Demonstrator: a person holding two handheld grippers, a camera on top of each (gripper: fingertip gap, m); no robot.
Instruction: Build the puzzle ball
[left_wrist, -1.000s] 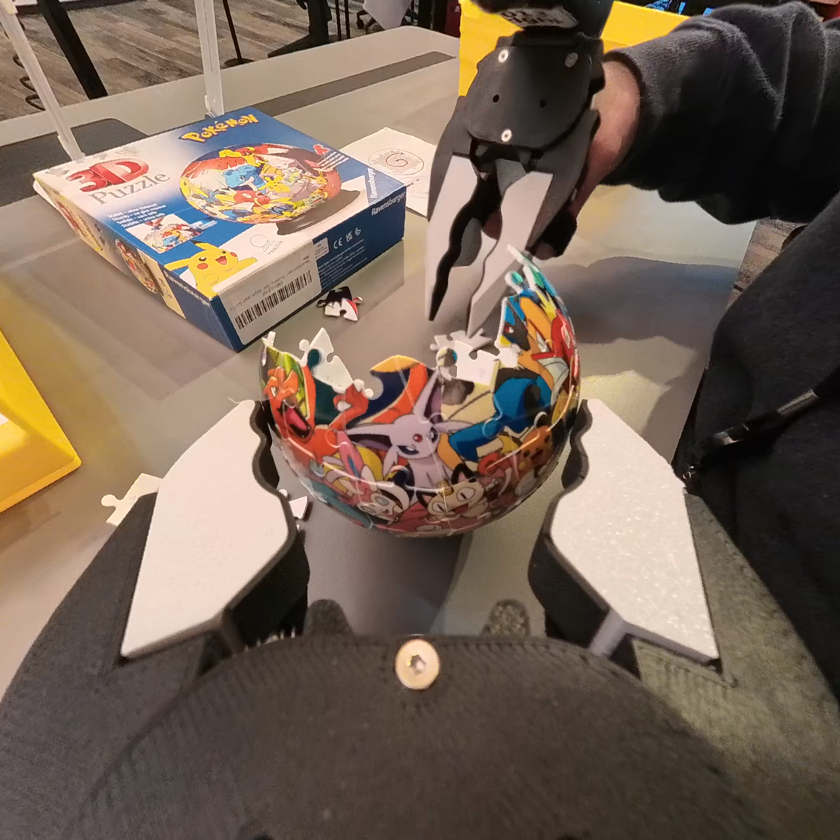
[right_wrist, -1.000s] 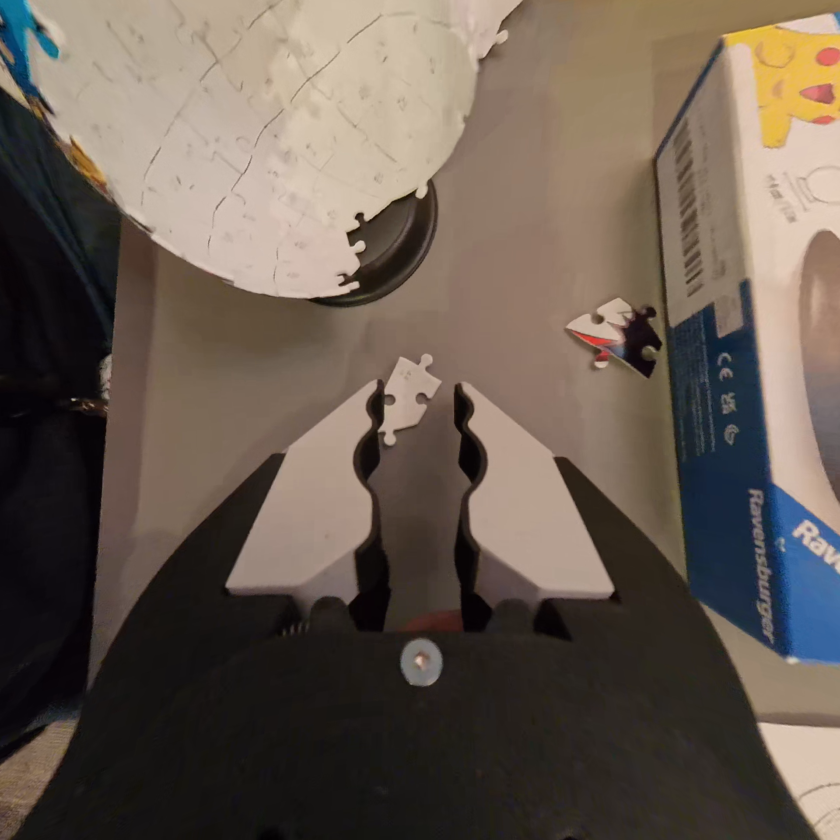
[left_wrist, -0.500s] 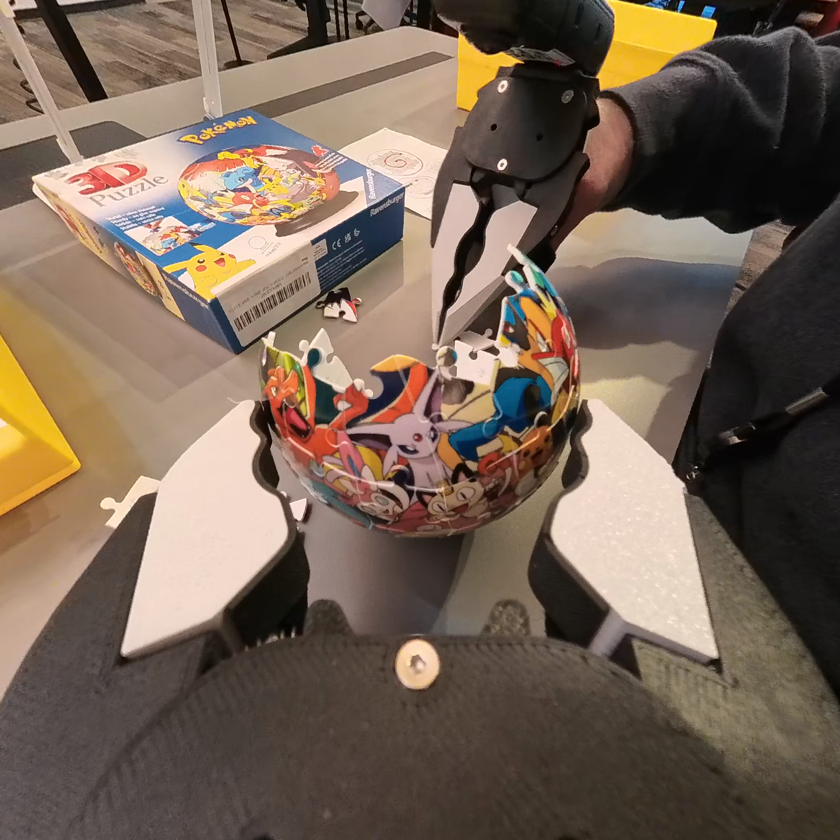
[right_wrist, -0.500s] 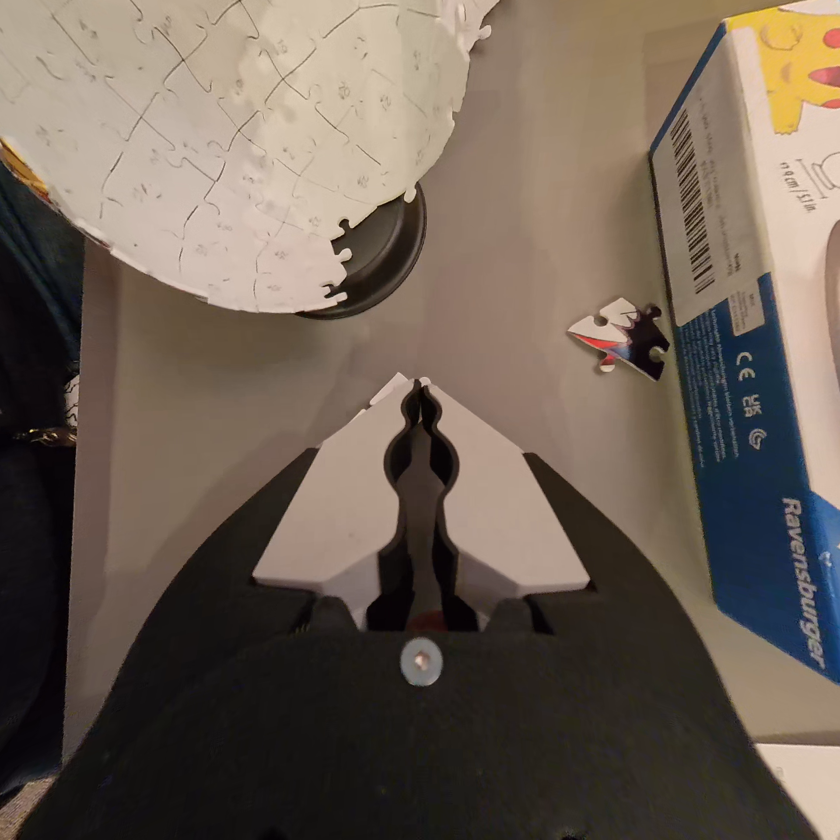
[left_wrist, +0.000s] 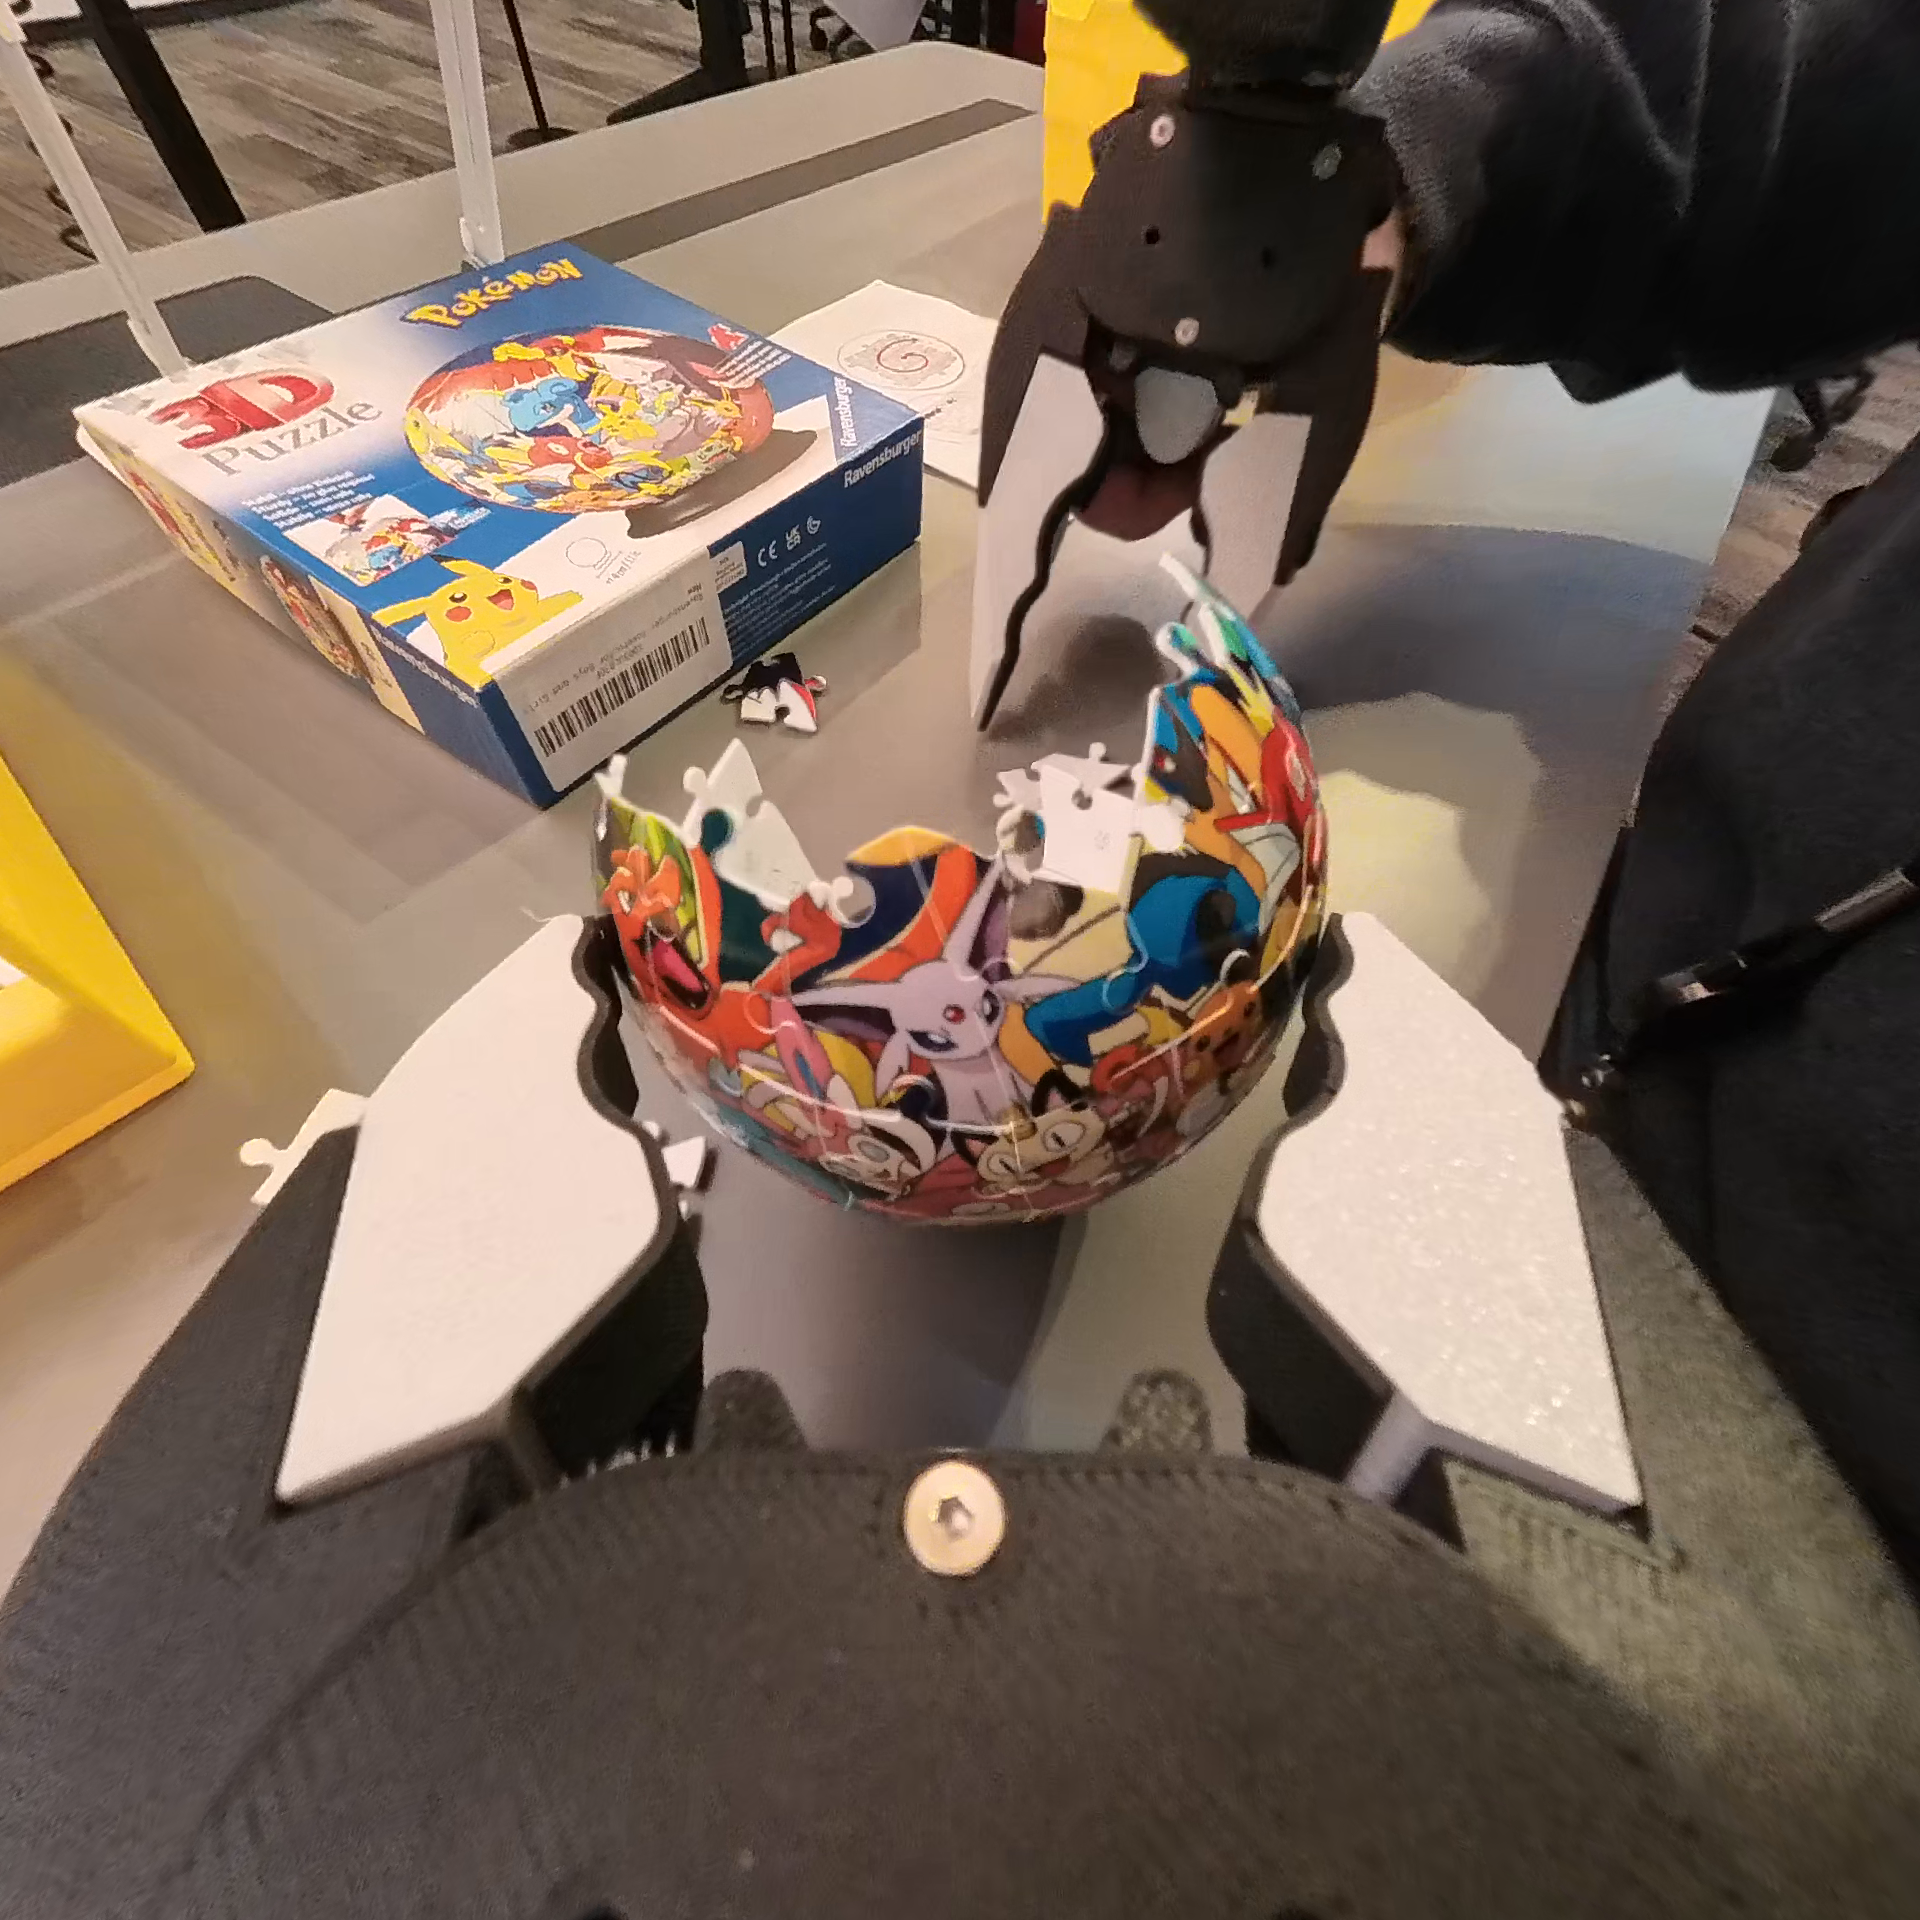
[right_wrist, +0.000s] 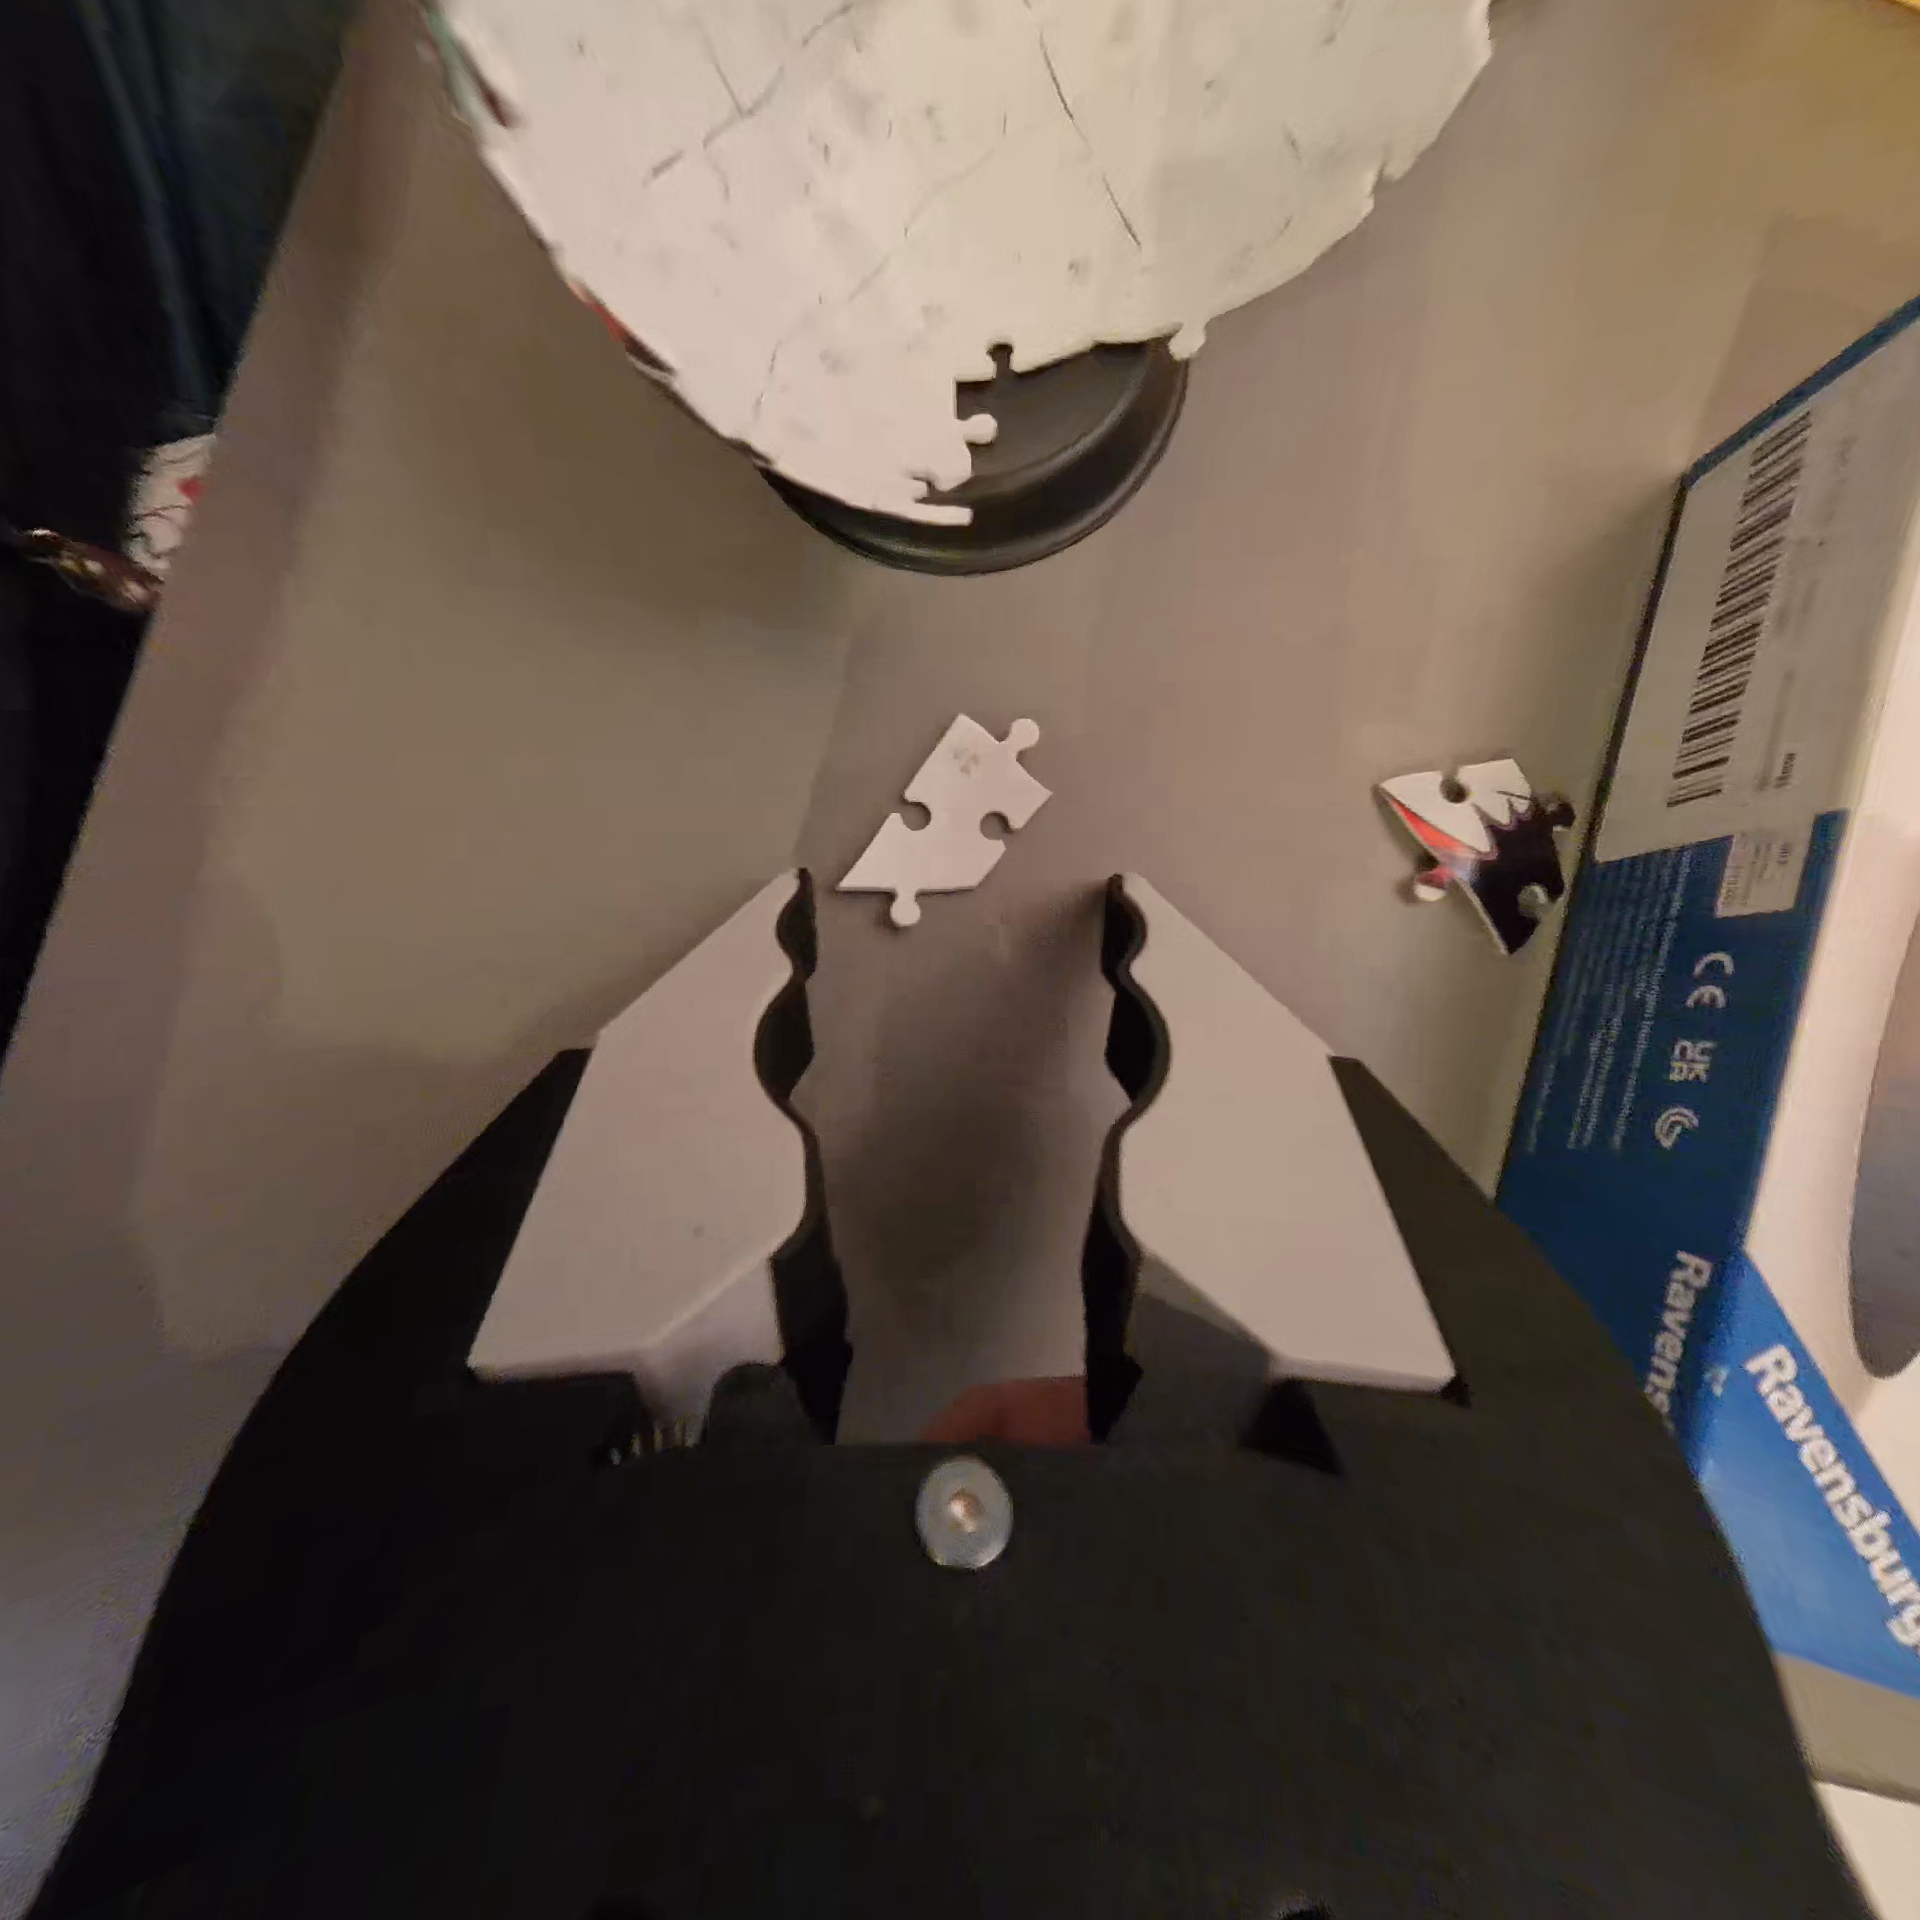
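Puzzle ball (left_wrist: 961, 997), half built with its top open, sits on the grey table (left_wrist: 312, 831) clamped between the fingers of the left tool (left_wrist: 961, 1039). Blue puzzle box (left_wrist: 499, 499) lies behind it. Right tool (right_wrist: 961, 894) hangs above the table, fingers apart, empty, over a face-down white piece (right_wrist: 951, 821); a coloured piece (right_wrist: 1481, 847) lies beside the box.

An office-like workroom: grey table (left_wrist: 260, 852), wood-look floor (left_wrist: 312, 125), black chair legs (left_wrist: 156, 114), yellow bins (left_wrist: 73, 997).
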